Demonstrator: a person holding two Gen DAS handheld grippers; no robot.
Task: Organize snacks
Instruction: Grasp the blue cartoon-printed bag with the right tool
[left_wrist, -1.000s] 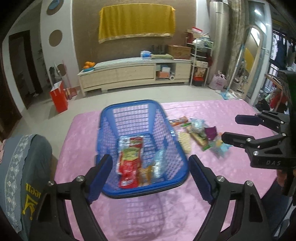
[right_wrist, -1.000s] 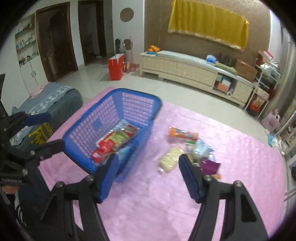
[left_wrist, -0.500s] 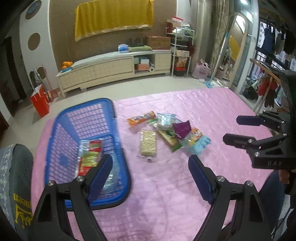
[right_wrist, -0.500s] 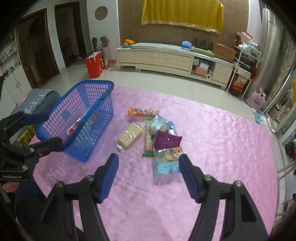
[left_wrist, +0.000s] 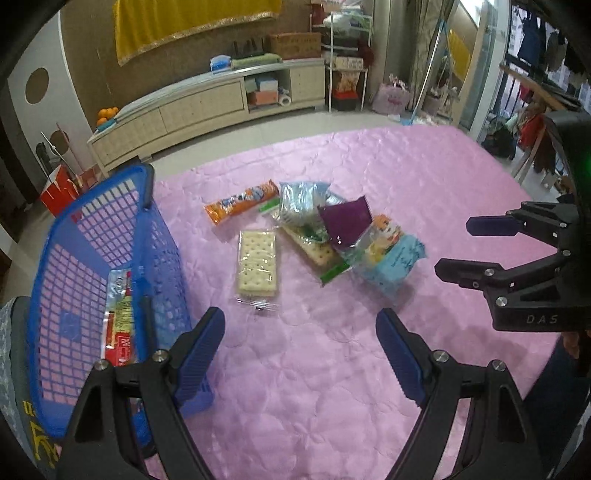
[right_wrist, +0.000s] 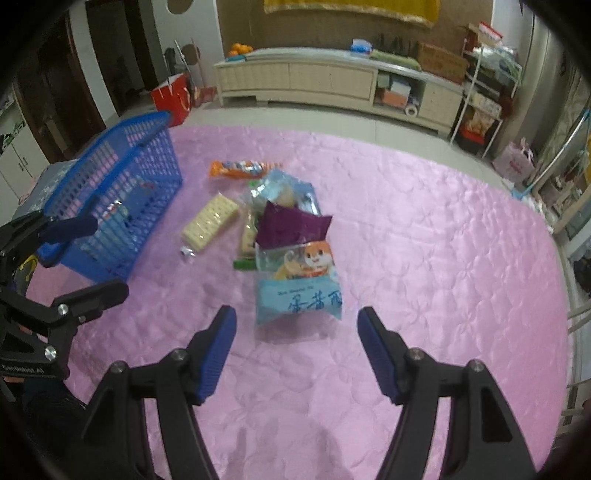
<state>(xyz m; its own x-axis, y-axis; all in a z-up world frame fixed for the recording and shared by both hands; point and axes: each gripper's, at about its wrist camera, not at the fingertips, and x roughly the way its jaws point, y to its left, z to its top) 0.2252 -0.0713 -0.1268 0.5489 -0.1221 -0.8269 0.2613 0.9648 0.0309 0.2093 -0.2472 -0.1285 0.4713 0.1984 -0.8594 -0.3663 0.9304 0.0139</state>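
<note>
I hold my left gripper and right gripper low over the pink bench, jaws wide and empty. The crinkled snack packets lie heaped just right of the blue basket.

Both the left gripper and right gripper are black-framed, silver-screwed, with ribbed blue fingertips.

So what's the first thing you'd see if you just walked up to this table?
Probably the heap of bright snack packets in the middle of the pink tablecloth, with a purple packet on top. Next, the big blue basket at the left edge, already holding a red packet. Both tongs, left and right, hover open and empty.
</note>
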